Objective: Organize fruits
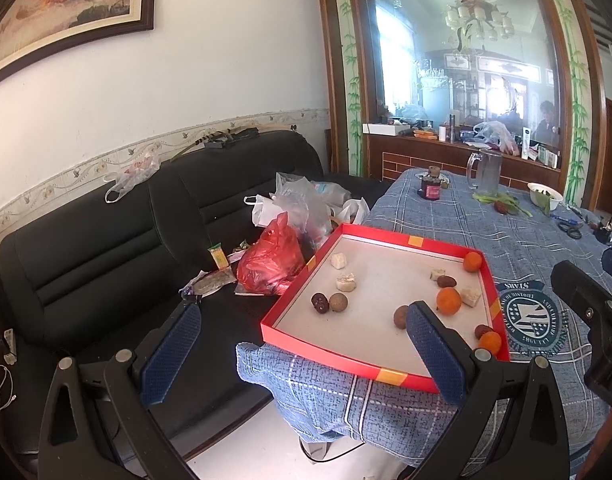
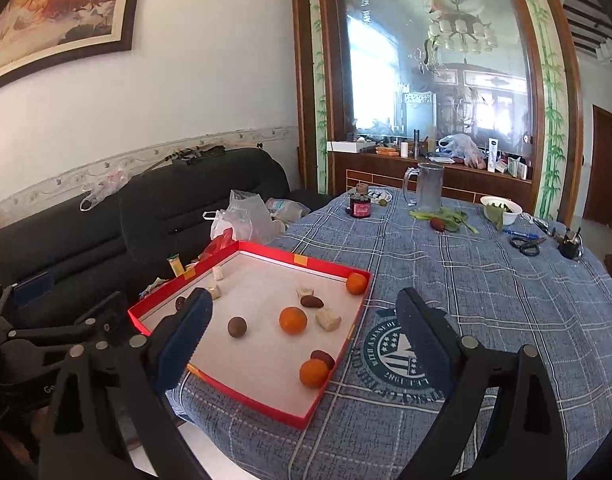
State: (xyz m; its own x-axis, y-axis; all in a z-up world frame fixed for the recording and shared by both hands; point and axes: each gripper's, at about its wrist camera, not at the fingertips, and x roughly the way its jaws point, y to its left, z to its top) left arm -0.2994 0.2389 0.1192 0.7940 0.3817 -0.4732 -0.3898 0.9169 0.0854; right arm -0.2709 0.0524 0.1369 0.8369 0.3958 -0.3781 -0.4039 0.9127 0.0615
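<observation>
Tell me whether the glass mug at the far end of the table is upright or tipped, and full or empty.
Upright: the glass mug stands on its base on the blue cloth, handle at its side. Contents: cannot tell.

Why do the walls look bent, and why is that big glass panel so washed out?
Left wrist view: fisheye lens bows the wall border and picture frame; the glass panel glares with reflected window light. Right wrist view: same bending, corners go black, glass hazy.

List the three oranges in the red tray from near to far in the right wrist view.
Nearest orange by the tray's near right wall, next to a dark date → middle orange out on the tray floor → far orange in the far right corner of the red tray.
</observation>
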